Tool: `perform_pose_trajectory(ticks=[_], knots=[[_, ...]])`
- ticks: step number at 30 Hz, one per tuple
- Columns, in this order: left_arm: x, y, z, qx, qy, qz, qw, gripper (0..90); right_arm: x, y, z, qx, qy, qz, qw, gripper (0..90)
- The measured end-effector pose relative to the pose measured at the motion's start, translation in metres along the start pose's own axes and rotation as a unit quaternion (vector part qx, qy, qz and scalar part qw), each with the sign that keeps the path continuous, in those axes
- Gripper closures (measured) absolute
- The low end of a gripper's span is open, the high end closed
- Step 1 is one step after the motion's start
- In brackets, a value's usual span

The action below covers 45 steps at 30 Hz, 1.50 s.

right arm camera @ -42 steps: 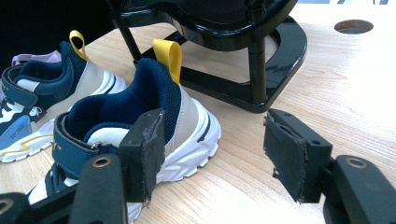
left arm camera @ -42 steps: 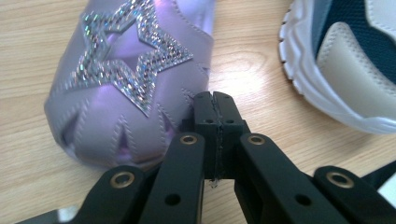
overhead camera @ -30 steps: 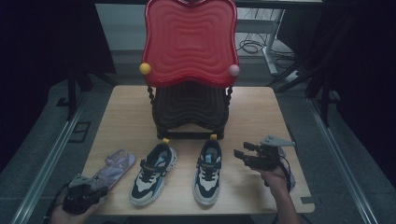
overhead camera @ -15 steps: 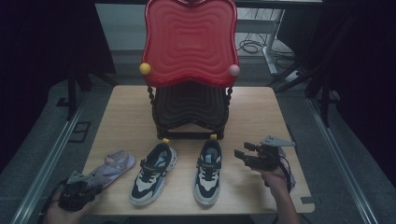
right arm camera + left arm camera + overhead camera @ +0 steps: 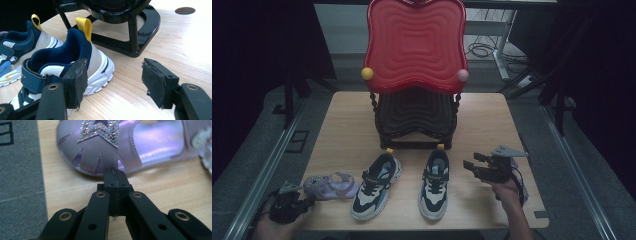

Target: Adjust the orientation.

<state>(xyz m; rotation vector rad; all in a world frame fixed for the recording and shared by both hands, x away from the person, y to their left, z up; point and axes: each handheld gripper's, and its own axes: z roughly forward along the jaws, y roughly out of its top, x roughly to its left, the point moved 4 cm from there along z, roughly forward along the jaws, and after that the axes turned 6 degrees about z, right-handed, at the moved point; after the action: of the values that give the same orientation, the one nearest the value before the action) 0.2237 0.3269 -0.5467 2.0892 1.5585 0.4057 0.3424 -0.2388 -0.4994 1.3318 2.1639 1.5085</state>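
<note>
A pale wooden surface [image 5: 492, 120] stands in a dim room with grey floor and dark drapes around it, and a red wavy-edged chair-like stand [image 5: 414, 45] on a black frame rises at its far middle. In front of the stand a pair of navy and white sneakers sits side by side, toes toward the person: the left sneaker [image 5: 376, 186] and the right sneaker [image 5: 435, 182]. Judging by the layout, the work looks like lining shoes up in a row, and the pair seems placed. A lilac sandal [image 5: 330, 185] with a glittery star lies at the near left, beside the left sneaker (not yet squared with it, by the look of things). The left hand-held gripper [image 5: 307, 203] has its jaws pressed together, tips at the sandal's sole edge, holding nothing. The right hand-held gripper [image 5: 471, 162] hovers with jaws spread wide just beside the right sneaker.
</note>
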Motion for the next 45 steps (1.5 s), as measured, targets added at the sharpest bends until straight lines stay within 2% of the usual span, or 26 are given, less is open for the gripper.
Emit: perform_pose_trajectory(ticks=[2, 9, 16, 30, 36, 45], knots=[[0.007, 0.004, 0.000, -0.001, -0.004, -0.007, 1.0000, 90.0, 0.000, 0.000, 0.000, 0.000, -0.001, 0.000, 1.0000, 37.5], [0.018, 0.008, 0.005, -0.001, -0.007, -0.016, 0.9998, 89.9, 0.000, -0.001, 0.001, 0.003, -0.002, -0.002, 1.0000, 37.5], [0.030, 0.015, 0.011, -0.011, -0.031, -0.026, 0.9991, 89.9, 0.000, -0.002, 0.001, 0.005, -0.002, 0.001, 1.0000, 37.5], [0.038, 0.023, 0.016, -0.012, -0.046, -0.022, 0.9986, 89.9, -0.001, -0.002, 0.002, 0.008, -0.007, 0.000, 0.9999, 37.5], [0.040, 0.031, 0.020, -0.017, -0.052, -0.025, 0.9982, 89.9, -0.002, -0.002, -0.001, 0.004, -0.010, 0.002, 0.9999, 37.4], [0.045, 0.040, 0.025, -0.020, -0.052, -0.029, 0.9980, 89.9, -0.002, -0.002, 0.000, 0.004, -0.015, 0.000, 0.9999, 37.0]])
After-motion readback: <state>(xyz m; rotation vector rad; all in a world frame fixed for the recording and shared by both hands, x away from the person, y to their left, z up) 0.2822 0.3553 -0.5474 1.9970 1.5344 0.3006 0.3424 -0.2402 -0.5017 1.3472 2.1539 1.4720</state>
